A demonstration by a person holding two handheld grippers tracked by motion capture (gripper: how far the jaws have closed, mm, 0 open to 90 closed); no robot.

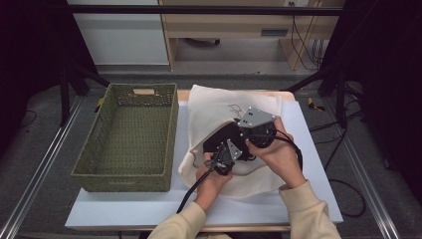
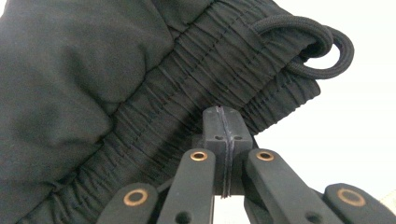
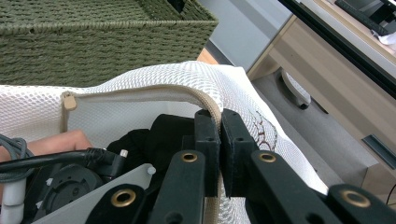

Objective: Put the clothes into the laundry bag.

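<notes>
I saw a white table (image 1: pixel 149 209) with a green basket (image 1: pixel 130 139), a desk behind. The mesh bag (image 1: pixel 219 107) lay long, running away from me, mouth toward me. My right gripper (image 3: pixel 220 122) was clamped on its zipper edge (image 3: pixel 154 93); my left gripper (image 2: pixel 223 122) pinched the black pants (image 2: pixel 93 79).

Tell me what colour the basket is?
Olive green, woven basket; it shows best in the high view.

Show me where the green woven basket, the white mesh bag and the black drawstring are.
green woven basket (image 1: pixel 94 164): high view, on its near left rim.
white mesh bag (image 3: pixel 154 77): right gripper view, on the netting above its zipped edge.
black drawstring (image 2: pixel 327 46): left gripper view, on the looped cord by the waistband.
</notes>
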